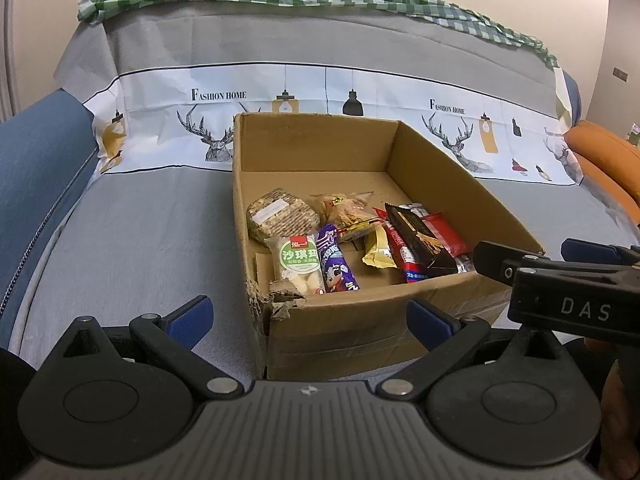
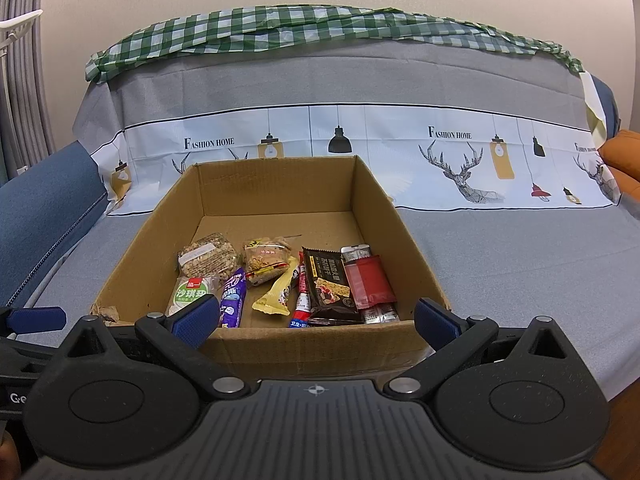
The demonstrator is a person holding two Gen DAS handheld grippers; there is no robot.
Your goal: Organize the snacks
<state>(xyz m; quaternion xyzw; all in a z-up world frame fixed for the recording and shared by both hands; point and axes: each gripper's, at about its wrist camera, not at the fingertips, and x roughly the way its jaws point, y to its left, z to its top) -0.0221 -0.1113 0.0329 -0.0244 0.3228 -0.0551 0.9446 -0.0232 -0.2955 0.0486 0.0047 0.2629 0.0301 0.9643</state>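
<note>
An open cardboard box (image 1: 452, 184) (image 2: 384, 200) stands on a grey-covered sofa. Several wrapped snacks lie in its near half: a round grain cake (image 1: 280, 216) (image 2: 208, 258), a green-label pack (image 1: 300, 264), a purple bar (image 1: 336, 264) (image 2: 233, 298), a yellow pack (image 1: 378, 248) (image 2: 276, 294), a black pack (image 1: 420, 236) (image 2: 330, 284) and a red pack (image 2: 368, 282). My left gripper (image 1: 310, 316) is open and empty just before the box's near left corner. My right gripper (image 2: 316, 316) is open and empty at the box's near wall; it also shows in the left wrist view (image 1: 532, 258).
The sofa seat (image 1: 152, 232) (image 2: 520, 260) extends left and right of the box. A printed cover hangs on the backrest, with a green checked cloth (image 2: 320, 24) on top. A blue armrest (image 1: 36, 152) is left, an orange cushion (image 1: 604, 152) right. The box's near left corner (image 1: 276, 300) is torn.
</note>
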